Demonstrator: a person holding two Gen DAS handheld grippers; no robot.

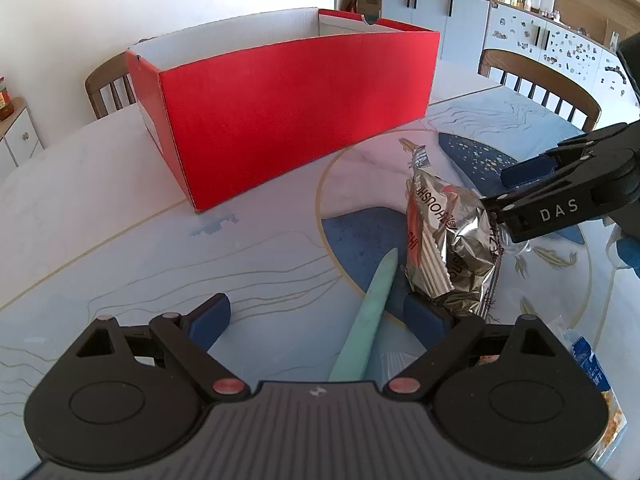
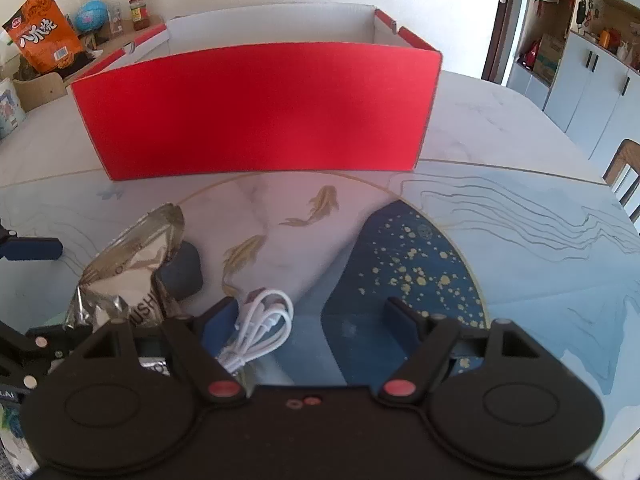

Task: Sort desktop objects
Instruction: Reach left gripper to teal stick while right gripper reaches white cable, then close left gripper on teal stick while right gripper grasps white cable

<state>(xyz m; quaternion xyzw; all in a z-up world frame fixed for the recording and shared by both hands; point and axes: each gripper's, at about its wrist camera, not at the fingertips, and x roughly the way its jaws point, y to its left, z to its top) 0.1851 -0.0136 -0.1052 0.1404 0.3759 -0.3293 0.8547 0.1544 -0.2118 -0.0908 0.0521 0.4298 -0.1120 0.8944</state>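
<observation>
Wooden chairs (image 1: 540, 80) beside table; orange snack bag (image 2: 44, 36), cabinets (image 1: 436, 12) behind.

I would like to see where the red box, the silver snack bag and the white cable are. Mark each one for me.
red box (image 2: 256, 112): right wrist view, on its front wall.
silver snack bag (image 1: 452, 236): left wrist view, on its crinkled foil middle.
white cable (image 2: 264, 326): right wrist view, on its coiled loops.
</observation>
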